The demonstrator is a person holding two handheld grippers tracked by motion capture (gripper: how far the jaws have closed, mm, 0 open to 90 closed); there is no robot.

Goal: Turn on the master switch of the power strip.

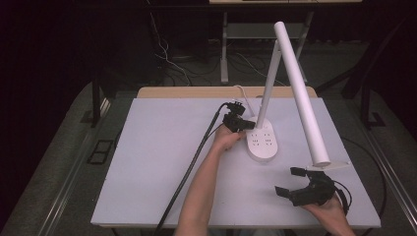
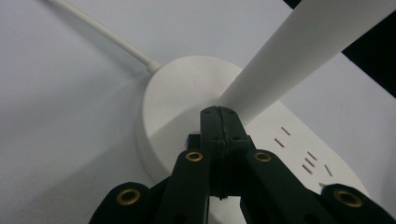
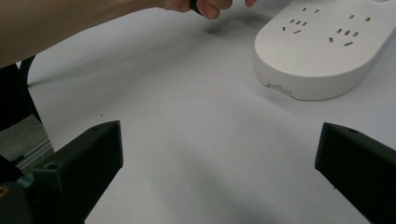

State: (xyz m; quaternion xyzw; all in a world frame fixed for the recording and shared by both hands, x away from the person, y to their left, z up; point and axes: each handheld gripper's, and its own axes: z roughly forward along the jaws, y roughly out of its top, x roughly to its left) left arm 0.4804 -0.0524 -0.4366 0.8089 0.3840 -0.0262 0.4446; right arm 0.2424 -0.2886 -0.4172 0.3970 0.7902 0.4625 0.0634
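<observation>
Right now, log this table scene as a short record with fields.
surface: pale grey table top
main thing: white desk lamp with an oval base that carries socket slots
lamp cord: white cord leaves the round end of the base
left hand-held gripper: jaws shut, tips at the foot of the lamp's stem, nothing between them
right hand-held gripper: jaws wide open, nothing between them, on the near right of the table, short of the base
</observation>
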